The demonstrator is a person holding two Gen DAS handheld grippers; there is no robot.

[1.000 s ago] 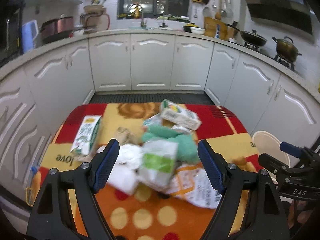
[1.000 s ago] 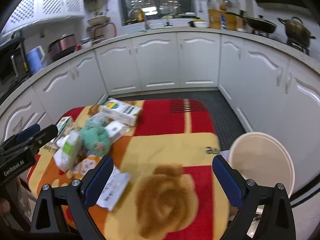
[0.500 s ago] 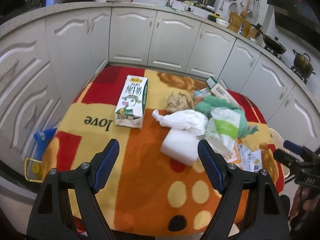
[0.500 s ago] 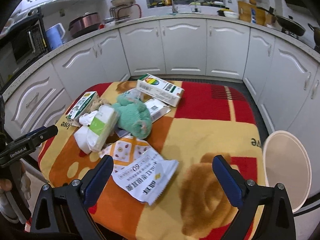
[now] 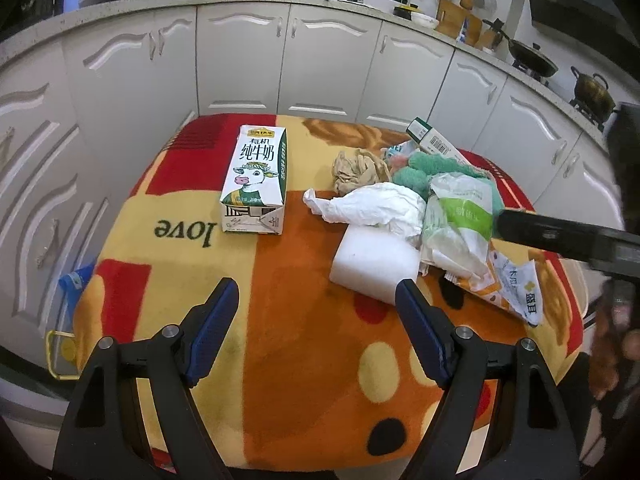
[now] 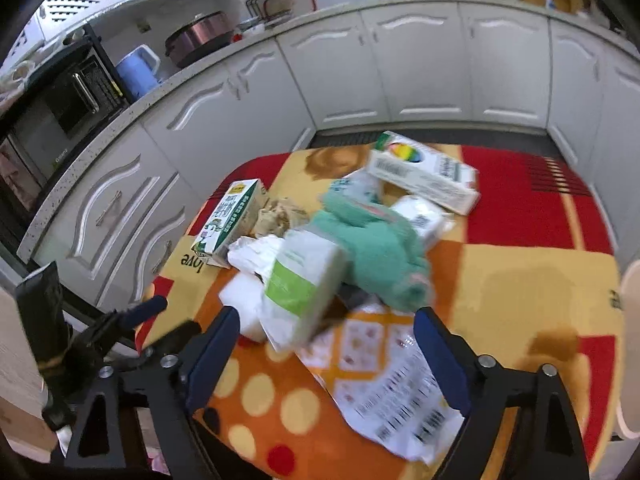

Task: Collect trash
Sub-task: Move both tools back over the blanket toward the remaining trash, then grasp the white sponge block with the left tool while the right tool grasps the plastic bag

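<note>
Trash pile (image 6: 320,248) ahead of gaping right gripper (image 6: 326,344).

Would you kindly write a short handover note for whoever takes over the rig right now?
Left gripper: open, empty, above the blanket in front of the milk carton.
Right gripper: open, empty, at the pile's near edge, by the green-label bag.
Trash all on the blanket: milk carton, tissue, foam block, brown paper wad, teal cloth, long box, printed wrapper.
Done: nothing picked up.
Left: collect every piece.
</note>
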